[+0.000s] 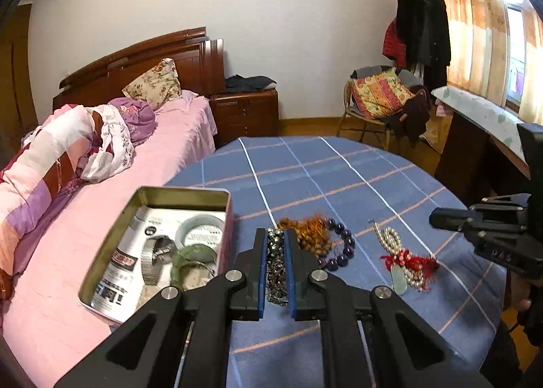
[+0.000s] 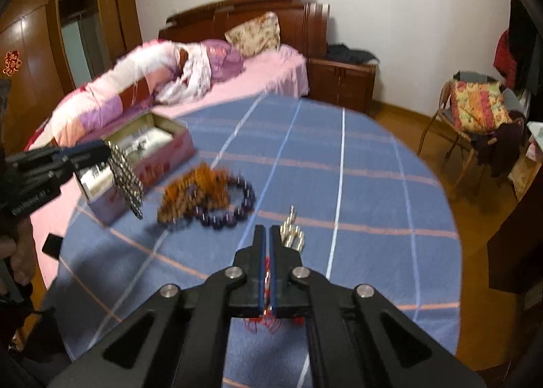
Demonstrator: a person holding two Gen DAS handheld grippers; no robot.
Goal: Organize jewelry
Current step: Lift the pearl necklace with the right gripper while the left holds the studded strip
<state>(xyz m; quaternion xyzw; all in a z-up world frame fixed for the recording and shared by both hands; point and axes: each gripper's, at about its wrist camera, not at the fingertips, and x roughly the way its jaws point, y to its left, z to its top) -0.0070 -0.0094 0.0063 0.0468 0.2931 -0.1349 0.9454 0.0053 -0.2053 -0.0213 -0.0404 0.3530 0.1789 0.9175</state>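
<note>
My left gripper is shut on a dark metal bead chain, which hangs from its blue pads above the blue checked cloth; the same chain dangles beside the open tin. The tin holds a watch and green bangles. On the cloth lie a brown bead string with orange tassel, a purple bead bracelet, and a pearl necklace with red tassel and jade pendant. My right gripper is shut just over that necklace; red threads show in its slit, but the necklace lies flat.
The round table stands against a pink bed on the left. A chair piled with clothes and a desk stand at the far right. A small black object lies on the bed by the table edge.
</note>
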